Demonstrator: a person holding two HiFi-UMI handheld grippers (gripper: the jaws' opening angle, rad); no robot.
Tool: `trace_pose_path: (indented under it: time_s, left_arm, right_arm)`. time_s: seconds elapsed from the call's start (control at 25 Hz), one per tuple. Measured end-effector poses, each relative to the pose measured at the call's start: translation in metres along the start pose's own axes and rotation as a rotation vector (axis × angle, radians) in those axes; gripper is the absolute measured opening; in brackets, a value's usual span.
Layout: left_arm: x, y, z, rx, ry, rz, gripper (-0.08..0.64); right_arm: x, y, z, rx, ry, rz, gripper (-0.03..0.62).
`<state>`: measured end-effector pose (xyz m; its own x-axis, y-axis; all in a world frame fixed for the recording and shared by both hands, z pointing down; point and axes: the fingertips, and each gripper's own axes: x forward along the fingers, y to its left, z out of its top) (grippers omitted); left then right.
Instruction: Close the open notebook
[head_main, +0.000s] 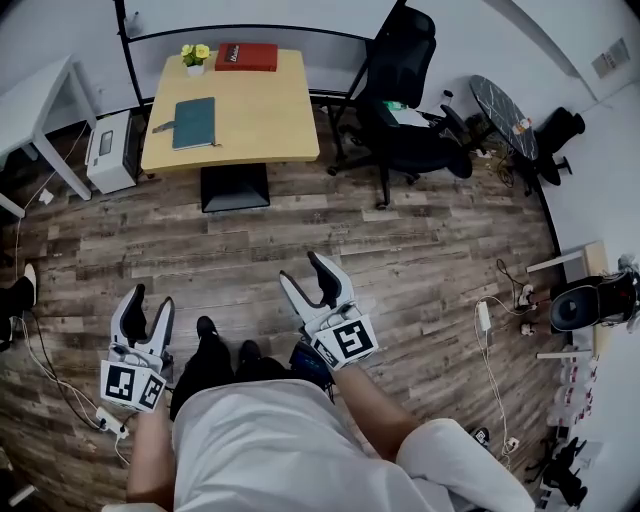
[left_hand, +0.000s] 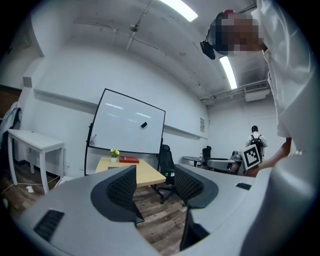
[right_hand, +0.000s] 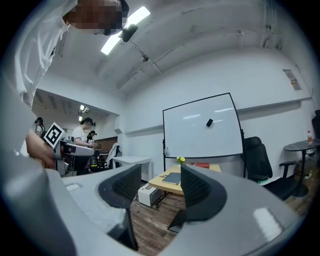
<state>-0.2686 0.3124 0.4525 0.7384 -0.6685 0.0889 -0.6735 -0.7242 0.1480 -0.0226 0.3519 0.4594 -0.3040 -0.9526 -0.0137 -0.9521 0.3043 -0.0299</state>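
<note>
A teal notebook (head_main: 194, 122) lies flat on the left part of the wooden table (head_main: 262, 112) at the far side of the room, and only one teal face of it shows. The right gripper view also catches the notebook (right_hand: 173, 178), between the jaws and far off. My left gripper (head_main: 148, 302) and right gripper (head_main: 302, 270) hang close to the person's body over the wooden floor, well short of the table. Both are open with nothing between the jaws, as the left gripper (left_hand: 155, 180) and right gripper (right_hand: 156, 182) show in their own views.
A red book (head_main: 247, 56) and a small pot of yellow flowers (head_main: 194, 55) stand at the table's back edge. A black office chair (head_main: 400, 120) is right of the table and a white box (head_main: 108, 150) left of it. Cables and a power strip (head_main: 105, 420) lie near my feet.
</note>
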Motion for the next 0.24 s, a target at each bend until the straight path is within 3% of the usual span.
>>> trace_pose_path:
  time_s: [0.24]
  left_arm:
    - [0.0102, -0.0034, 0.0023, -0.001, -0.005, -0.021, 0.224]
  right_arm:
    - [-0.0029, -0.0037, -0.0039, 0.079, -0.005, 0.008, 0.247]
